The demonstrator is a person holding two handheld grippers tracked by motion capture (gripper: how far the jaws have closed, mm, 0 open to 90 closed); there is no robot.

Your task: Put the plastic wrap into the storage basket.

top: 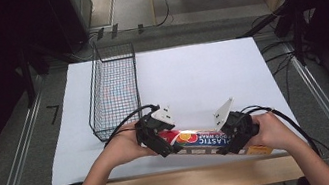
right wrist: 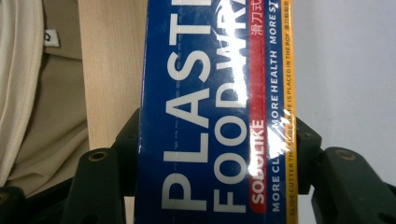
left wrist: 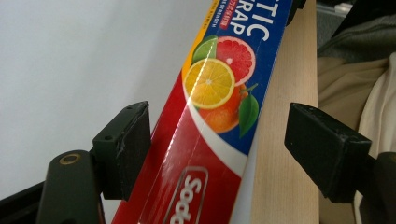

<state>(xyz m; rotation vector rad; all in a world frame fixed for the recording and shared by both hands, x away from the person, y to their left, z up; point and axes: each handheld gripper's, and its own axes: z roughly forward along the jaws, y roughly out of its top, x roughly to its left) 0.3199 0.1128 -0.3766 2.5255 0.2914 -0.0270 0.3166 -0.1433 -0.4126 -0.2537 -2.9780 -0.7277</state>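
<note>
In the high view, a plastic food wrap box (top: 201, 141) lay lengthwise along the near edge of the white table (top: 199, 71), held between the left gripper (top: 156, 137) at its left end and the right gripper (top: 240, 133) at its right end. A black wire basket (top: 113, 88) stood far-left of them on the table.

In the left gripper view, the jaws stood spread; the left jaw touched the plastic food wrap box (left wrist: 210, 116), the right jaw stood clear of it over the wooden table edge (left wrist: 280, 140).

In the right gripper view, both jaws pressed against the sides of the plastic food wrap box (right wrist: 210, 116), pinching it.
</note>
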